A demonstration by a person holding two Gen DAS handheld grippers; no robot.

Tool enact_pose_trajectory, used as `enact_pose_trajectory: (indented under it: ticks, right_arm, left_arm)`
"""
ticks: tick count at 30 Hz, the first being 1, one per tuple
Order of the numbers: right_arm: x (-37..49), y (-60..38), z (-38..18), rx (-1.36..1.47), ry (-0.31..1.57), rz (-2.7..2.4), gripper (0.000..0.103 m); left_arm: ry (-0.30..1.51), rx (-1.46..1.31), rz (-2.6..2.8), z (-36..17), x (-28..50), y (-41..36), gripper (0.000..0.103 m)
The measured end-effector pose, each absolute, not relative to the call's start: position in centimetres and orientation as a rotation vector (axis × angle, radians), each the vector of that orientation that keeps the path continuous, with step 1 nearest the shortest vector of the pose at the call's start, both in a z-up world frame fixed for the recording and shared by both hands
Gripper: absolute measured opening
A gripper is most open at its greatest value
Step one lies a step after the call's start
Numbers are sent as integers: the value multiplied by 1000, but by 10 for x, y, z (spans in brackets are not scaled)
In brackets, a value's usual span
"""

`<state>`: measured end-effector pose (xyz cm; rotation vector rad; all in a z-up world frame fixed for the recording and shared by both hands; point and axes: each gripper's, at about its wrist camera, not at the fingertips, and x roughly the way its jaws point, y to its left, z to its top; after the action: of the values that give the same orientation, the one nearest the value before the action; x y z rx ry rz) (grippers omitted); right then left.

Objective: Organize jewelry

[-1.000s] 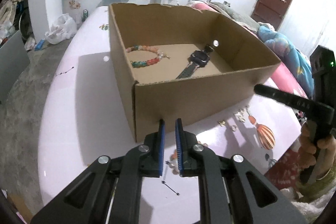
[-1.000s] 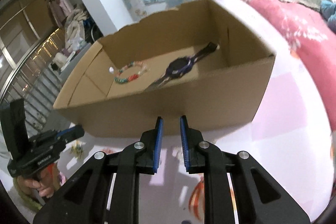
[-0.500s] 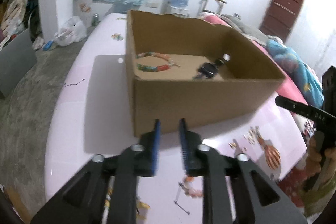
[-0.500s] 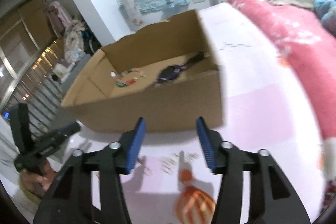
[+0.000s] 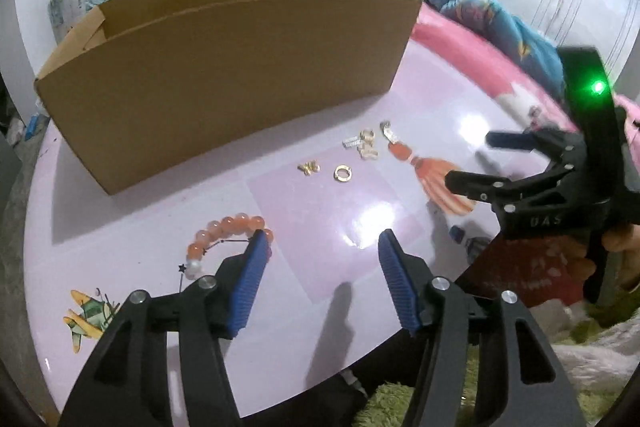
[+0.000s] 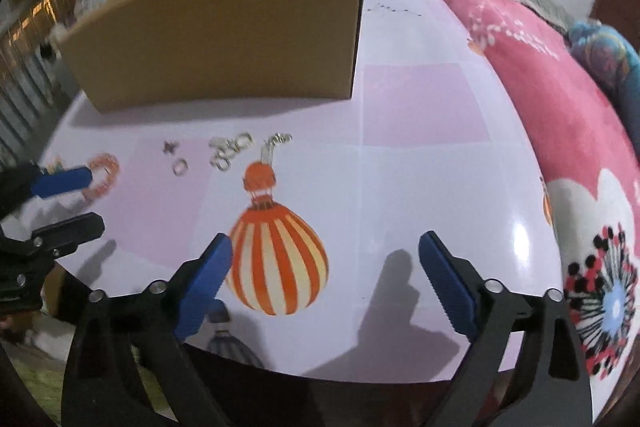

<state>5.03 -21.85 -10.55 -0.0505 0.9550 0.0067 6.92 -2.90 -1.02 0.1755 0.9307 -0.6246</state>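
Both grippers are now off the box and low over the loose pieces, so next pick is on. My left gripper [image 5: 320,267] is opening, jaws apart, nothing btwn them but bare pink table [image 5: 320,211]. The orange bead bracelet [image 5: 228,231] lies just ahead-left of it, its near end right at the tip of my left finger [image 5: 250,275]; can't tell if touching. Farther ahead: a gold ring [image 5: 342,173], small gold studs [image 5: 309,167], a clump of pale clasps [image 5: 366,145]. The cardboard box [image 5: 224,75] stands beyond all that.

My right gripper [image 6: 324,287] is opening too, jaws wide apart, empty. It hangs over the printed striped balloon [image 6: 276,259], which is tabletop art, not jewelry. A silver clasp [image 6: 274,143] and rings sit well ahead of it, near the box front.

Vs a second ago: both sets of jaws were nearly together and I was looking down into the box at a bead bracelet and a watch. Now the box interior is out of sight, I only see its outer wall, and loose pieces fill the view. My guess: left goes for the orange bracelet, right for the clasp cluster.
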Motion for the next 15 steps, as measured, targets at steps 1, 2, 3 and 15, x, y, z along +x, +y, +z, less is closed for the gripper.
enact_pose_trajectory:
  ticks: [1,2,3,15]
  right_arm:
    - [51,-216,-106,-70,955,-4,94]
    - [52,-215,-107,-91,959,-12,95]
    - [53,-214,-108,-106,968,-16,95]
    - [50,-225,-112,-100,972,47,95]
  left_arm:
    - [934,194,-614,-12,70,-32,56]
    - [938,202,-609,-12,71,-34,56]
    - [945,205,-602,-14,70,-34,57]
    - [963,203,-480,-11,67,-43,65]
